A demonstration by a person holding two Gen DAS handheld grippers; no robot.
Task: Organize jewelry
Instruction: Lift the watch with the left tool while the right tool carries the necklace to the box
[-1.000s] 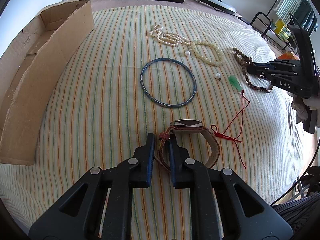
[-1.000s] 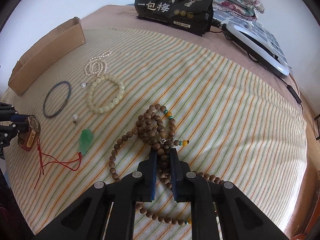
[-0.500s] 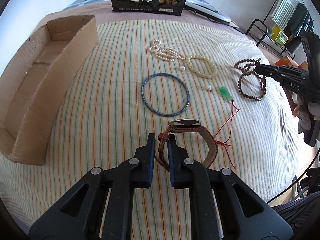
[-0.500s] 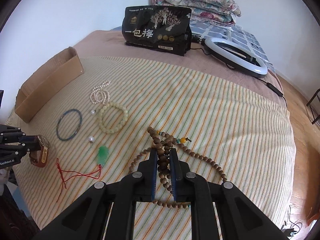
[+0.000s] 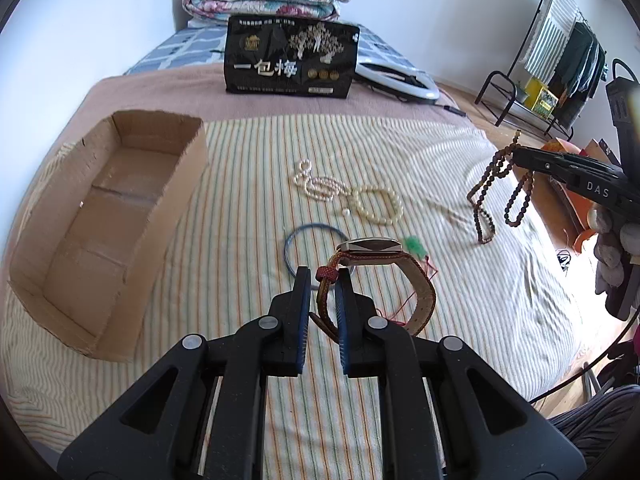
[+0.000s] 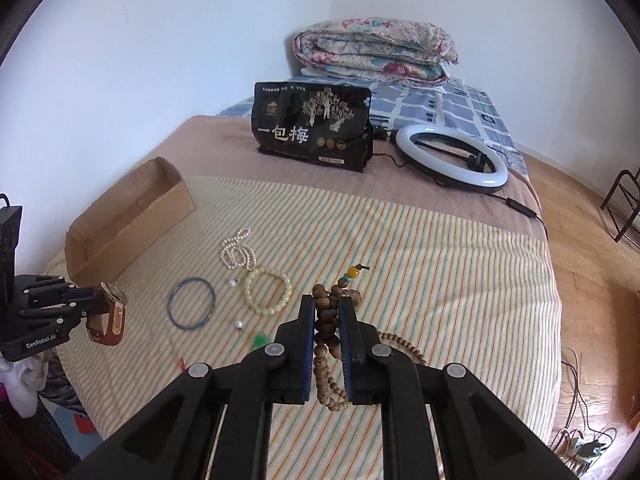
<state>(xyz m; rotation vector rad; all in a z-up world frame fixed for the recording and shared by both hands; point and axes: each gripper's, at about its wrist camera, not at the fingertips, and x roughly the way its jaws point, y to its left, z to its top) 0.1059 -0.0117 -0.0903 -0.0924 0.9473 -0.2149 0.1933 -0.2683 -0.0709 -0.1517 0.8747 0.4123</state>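
Claws both loaded: left claw (image 5: 323, 280) is clamped on the watch (image 5: 376, 276) strap, right claw (image 6: 327, 310) pinches the wooden bead strand (image 6: 326, 332), both lifted off the bed. Cardboard box (image 5: 108, 216) sits left and ahead of the left claw, long axis running away, so I'd guess the watch goes first.

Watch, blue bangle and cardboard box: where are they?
watch (image 5: 370, 245), left wrist view, on its shiny face.
blue bangle (image 6: 191, 302), right wrist view, on its thin rim.
cardboard box (image 5: 176, 216), left wrist view, on its side wall.
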